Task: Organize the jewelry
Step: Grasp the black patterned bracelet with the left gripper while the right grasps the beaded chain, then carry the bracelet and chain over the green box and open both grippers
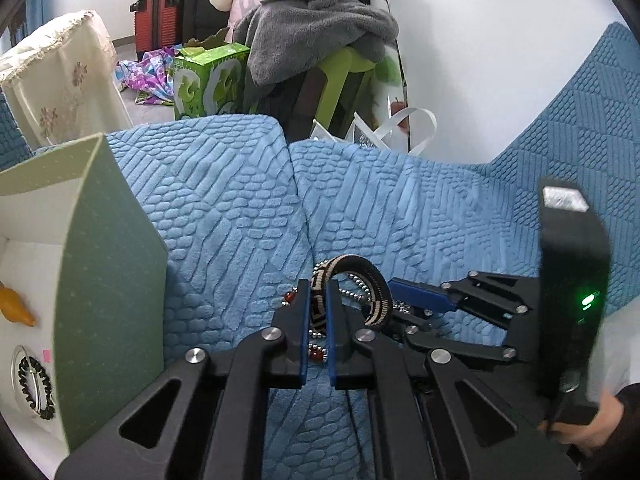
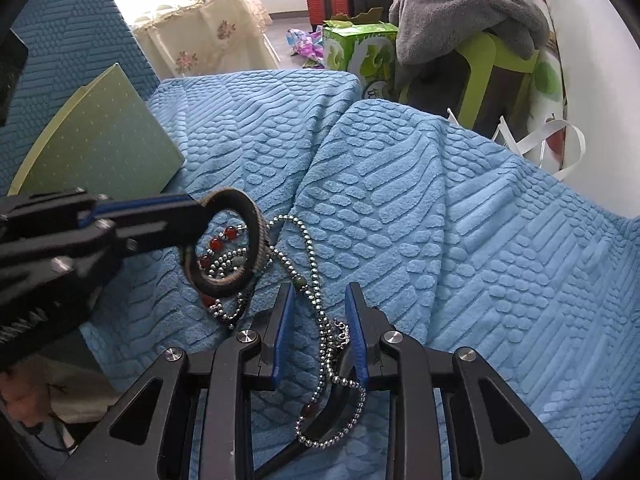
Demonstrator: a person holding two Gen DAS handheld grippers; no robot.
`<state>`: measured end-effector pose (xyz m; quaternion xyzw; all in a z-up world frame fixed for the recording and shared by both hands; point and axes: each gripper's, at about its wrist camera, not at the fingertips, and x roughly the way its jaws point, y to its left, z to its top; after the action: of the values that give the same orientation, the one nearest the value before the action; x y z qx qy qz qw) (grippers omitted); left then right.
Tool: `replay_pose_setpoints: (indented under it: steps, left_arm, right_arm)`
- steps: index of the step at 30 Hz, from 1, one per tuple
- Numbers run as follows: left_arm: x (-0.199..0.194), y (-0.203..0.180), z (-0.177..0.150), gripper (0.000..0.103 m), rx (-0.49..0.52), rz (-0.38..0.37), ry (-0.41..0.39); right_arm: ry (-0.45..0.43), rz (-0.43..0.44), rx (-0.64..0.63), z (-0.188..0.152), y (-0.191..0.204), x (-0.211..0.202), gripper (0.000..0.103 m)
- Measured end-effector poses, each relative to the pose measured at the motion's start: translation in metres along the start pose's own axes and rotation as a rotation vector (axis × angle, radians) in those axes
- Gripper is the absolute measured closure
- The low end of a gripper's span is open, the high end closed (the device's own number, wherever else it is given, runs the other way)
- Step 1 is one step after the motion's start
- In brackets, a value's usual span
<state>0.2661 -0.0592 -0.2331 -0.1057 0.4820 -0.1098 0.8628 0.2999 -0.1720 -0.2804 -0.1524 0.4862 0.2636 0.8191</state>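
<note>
Our left gripper (image 1: 318,280) is clenched on the woven bangle (image 1: 360,276), its fingers (image 1: 304,300) pinching the near rim so the ring stands tilted up off the blue sofa cover (image 1: 224,208). From the right wrist view the bangle (image 2: 228,240) hangs at the tip of that gripper, and the beaded necklace (image 2: 316,292) runs beneath and through it, so the two pieces look tangled. Our right gripper (image 2: 318,304) sits with its fingers (image 2: 284,320) partly apart, straddling the necklace strands without visibly pinching them; we judge it released. The necklace's long axis runs from the bangle toward the right gripper, roughly in line with its fingers, so the right hand is the nearer one to pin the chain. The green box (image 1: 100,264), with a black beaded bracelet (image 1: 34,384) already inside, stands at the cover's left side, beside the left gripper.
</note>
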Motion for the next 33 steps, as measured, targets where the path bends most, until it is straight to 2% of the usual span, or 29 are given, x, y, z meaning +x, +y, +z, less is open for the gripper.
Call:
replay_pose_setpoints:
  steps: [5,7,9,12,14,17,26,29,33]
  left_arm:
    - [-0.014,0.004,0.006,0.096,-0.017,-0.011,-0.032]
    - [-0.019,0.007,0.007,0.096,-0.029,-0.014,-0.041]
    - [-0.022,0.009,0.008,0.096,-0.038,-0.018,-0.045]
    - [-0.026,0.012,0.008,0.096,-0.042,-0.016,-0.052]
    - [-0.031,0.012,0.007,0.096,-0.042,-0.018,-0.058]
    - [-0.038,0.014,0.006,0.097,-0.041,-0.017,-0.071]
    - [-0.061,0.017,0.005,0.096,-0.040,-0.040,-0.089]
    - [-0.067,0.018,0.006,0.097,-0.029,-0.057,-0.078]
    - [-0.083,0.020,0.005,0.097,-0.032,-0.029,-0.062]
  right_arm:
    - [-0.023,-0.043,-0.021,-0.002,0.009,0.002,0.081]
    - [-0.027,-0.047,-0.021,-0.002,0.009,0.002,0.085]
    - [-0.031,-0.066,-0.029,-0.002,0.013,0.003,0.096]
    - [-0.027,-0.062,0.024,-0.001,0.011,0.003,0.100]
    - [-0.027,-0.061,0.064,0.000,0.006,0.001,0.100]
    - [-0.062,-0.034,0.116,0.004,-0.001,-0.011,0.101]
    - [-0.166,-0.033,0.223,0.003,-0.008,-0.056,0.101]
    - [-0.196,-0.061,0.229,0.003,-0.003,-0.075,0.101]
    - [-0.230,-0.069,0.246,0.006,0.009,-0.105,0.101]
